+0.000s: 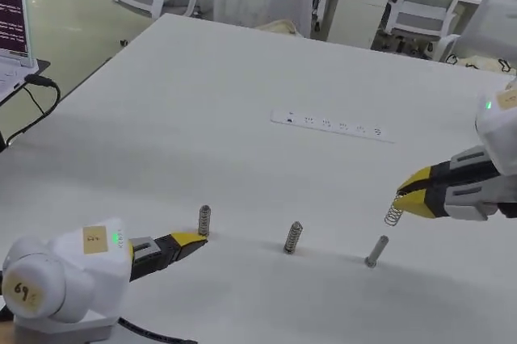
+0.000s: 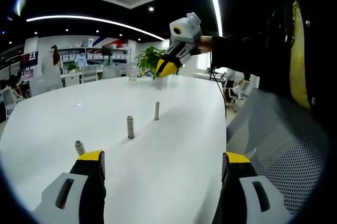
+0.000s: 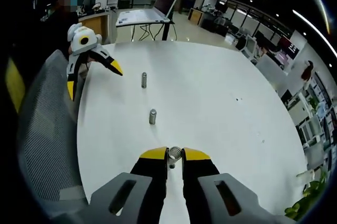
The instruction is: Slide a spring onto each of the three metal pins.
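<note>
Near the person's edge of the white tabletop (image 1: 242, 77), three metal pins in a row, all upright. On the left pin (image 1: 203, 220), a coil already seated. Likewise on the middle pin (image 1: 293, 237). Right pin (image 1: 376, 251) bare, at the right end of the row.

Right claw (image 1: 408, 195) clenched on the third spring (image 1: 393, 214), pinching its upper end between the yellow tips. Coil hanging tilted, lifted off the tabletop, just above and beyond the bare right pin, apart from it. Seen from the right gripper view, jaws nearly together with the coil wedged between them.

Left claw (image 2: 163, 155) released, jaws spread wide with nothing between them. Held low over the tabletop close to the person's edge, one yellow tip just beside the left pin; touching or not, cannot tell.

Farther in, toward the middle of the tabletop, a flat white power strip (image 1: 333, 126), well apart from the pins. Beyond the far edge, office chairs and desks.
</note>
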The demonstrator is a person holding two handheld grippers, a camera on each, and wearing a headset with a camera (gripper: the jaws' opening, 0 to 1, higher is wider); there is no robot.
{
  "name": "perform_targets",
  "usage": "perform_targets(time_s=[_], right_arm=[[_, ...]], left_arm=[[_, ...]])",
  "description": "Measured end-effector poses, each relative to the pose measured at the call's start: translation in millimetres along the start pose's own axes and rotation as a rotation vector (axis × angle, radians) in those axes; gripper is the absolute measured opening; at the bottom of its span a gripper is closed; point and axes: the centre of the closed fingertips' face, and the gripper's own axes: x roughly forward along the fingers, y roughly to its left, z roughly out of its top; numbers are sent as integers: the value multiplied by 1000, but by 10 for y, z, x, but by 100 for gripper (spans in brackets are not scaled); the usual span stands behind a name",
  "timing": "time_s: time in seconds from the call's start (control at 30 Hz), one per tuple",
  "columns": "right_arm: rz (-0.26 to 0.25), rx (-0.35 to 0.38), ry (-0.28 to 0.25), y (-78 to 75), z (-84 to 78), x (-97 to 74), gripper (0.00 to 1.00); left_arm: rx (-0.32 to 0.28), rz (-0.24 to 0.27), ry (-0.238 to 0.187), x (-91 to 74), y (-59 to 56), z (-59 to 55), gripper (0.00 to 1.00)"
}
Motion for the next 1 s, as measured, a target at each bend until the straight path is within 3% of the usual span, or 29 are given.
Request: perform_targets(time_s=[0.57,1.0], right_arm=[[-11,69,3,-41,-260,187,7],[-7,76,12,-48,-304,257,7]], left_arm=[[-3,3,15,-8,7,-39,85],[-4,5,25,-4,22,-65,83]])
